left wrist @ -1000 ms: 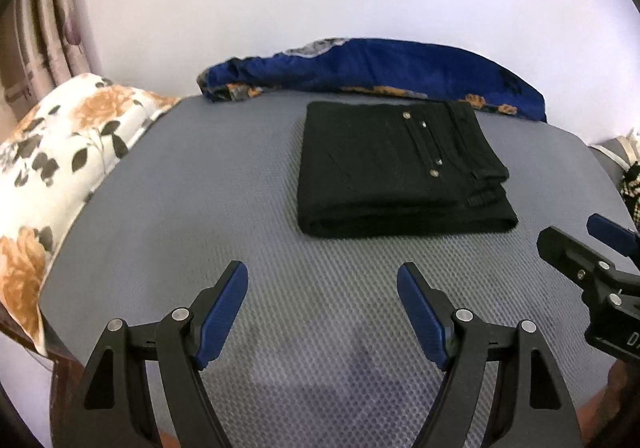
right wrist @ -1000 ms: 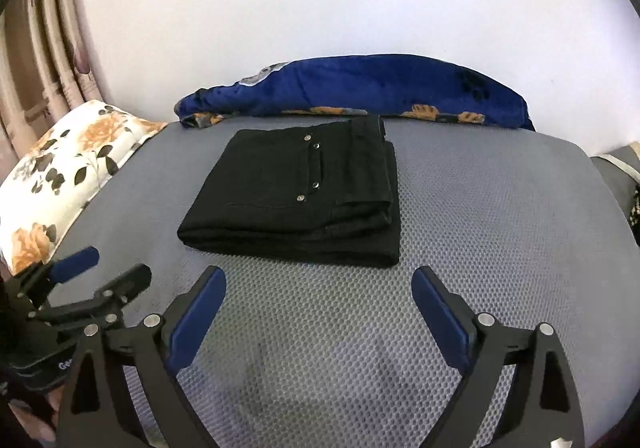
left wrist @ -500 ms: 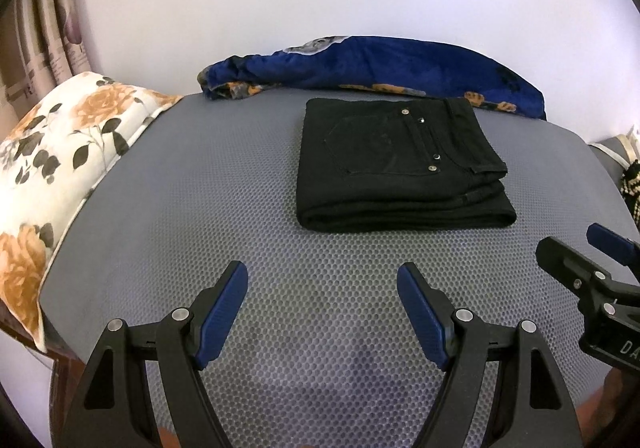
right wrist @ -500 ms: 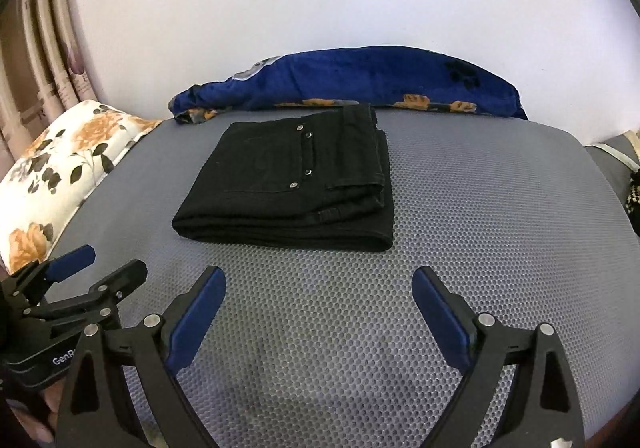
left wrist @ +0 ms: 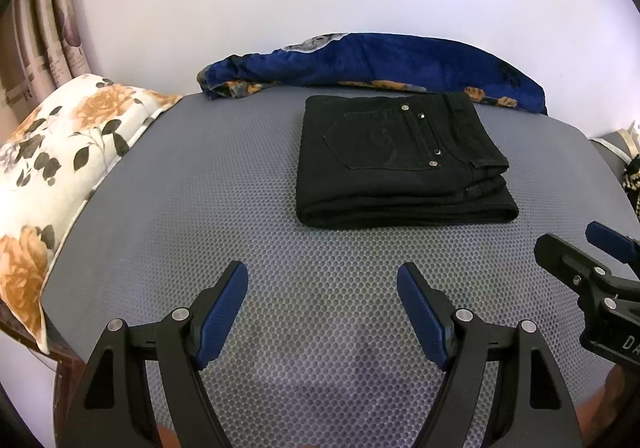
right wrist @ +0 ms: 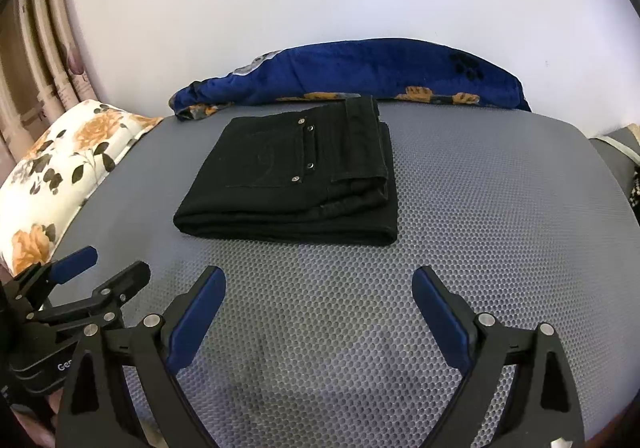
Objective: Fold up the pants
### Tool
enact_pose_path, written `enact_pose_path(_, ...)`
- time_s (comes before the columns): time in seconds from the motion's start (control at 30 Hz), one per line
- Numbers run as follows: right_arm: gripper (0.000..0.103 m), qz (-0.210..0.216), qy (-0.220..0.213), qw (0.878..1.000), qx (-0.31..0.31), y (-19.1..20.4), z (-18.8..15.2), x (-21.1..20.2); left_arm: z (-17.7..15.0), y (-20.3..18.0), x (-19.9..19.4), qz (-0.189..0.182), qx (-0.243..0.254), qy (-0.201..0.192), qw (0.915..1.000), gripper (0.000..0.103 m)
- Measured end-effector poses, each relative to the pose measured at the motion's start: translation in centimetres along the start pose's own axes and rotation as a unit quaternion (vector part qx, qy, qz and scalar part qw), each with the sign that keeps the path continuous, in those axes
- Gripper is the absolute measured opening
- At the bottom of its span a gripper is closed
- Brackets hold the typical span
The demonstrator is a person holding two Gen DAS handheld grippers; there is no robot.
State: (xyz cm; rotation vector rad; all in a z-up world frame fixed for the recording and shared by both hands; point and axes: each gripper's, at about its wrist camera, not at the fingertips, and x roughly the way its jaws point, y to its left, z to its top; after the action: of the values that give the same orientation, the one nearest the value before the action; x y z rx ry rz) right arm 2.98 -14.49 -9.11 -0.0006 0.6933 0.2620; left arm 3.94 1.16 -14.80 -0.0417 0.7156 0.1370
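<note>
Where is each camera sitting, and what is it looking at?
Left wrist view: sits on the left hand-held gripper, looking forward and down at the folded black pants; its own open fingers show, plus the right hand-held gripper at the right edge.
Right wrist view: sits on the right hand-held gripper, same direction; its open fingers show, with the left one at lower left.
Both share the pants, grey mat, blue blanket and flowered pillow.

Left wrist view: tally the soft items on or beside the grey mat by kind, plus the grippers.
Folded black pants: 1
Blue floral blanket: 1
White floral pillow: 1
Grippers, left gripper and right gripper: 2
Total: 5
</note>
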Motion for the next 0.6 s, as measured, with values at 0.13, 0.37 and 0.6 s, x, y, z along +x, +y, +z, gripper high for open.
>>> enact_pose_path(0.13, 0.093, -0.001, 0.001, 1.0, 0.0, -0.06, -0.04, 0.11, 0.0, -0.08, 0.03, 0.001, 0.001, 0.001, 1.0, 0.077)
enact_pose_path(0.37, 0.093, -0.001, 0.009, 1.0, 0.002, -0.15, -0.18, 0.41, -0.05, -0.11, 0.08, 0.002, 0.001, 0.002, 1.0, 0.077)
enact_pose_path(0.6, 0.093, -0.001, 0.013, 1.0, 0.002, -0.15, -0.26, 0.59, -0.22, -0.07, 0.11, 0.002, 0.0, 0.003, 1.0, 0.077)
